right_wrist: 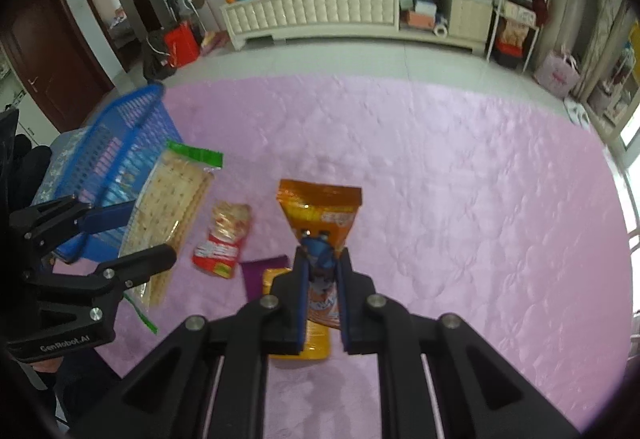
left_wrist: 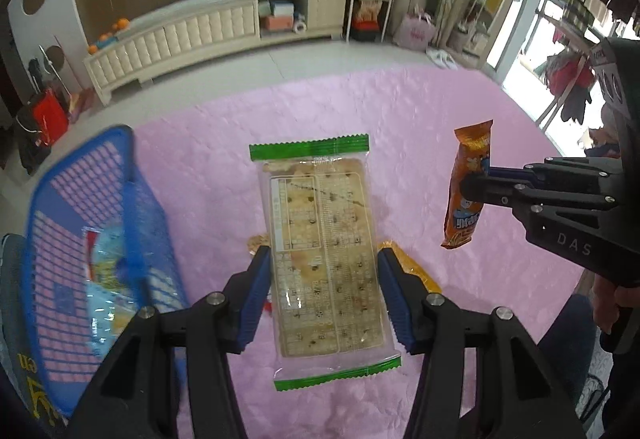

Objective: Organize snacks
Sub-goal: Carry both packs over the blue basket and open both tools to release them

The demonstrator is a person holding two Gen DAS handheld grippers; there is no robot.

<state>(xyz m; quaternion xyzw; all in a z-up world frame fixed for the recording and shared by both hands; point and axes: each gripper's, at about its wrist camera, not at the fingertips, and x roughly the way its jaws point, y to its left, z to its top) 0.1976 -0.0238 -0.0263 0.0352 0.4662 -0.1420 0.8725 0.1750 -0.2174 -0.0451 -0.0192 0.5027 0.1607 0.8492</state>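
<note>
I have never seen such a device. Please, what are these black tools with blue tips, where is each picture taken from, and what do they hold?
No robot: a person holds two hand grippers, each with a camera looking along its jaws. The left gripper clamps a cracker pack, lifted above the pink cloth. The right gripper is shut on an orange snack packet. A red snack bag, a purple packet and a yellow packet lie on the cloth. A blue basket stands at the left.

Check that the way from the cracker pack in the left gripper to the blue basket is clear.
Nothing visible blocks it. The left gripper holds the clear, green-edged cracker pack above the pink cloth, and the blue plastic mesh basket sits beside it with its top open.
</note>
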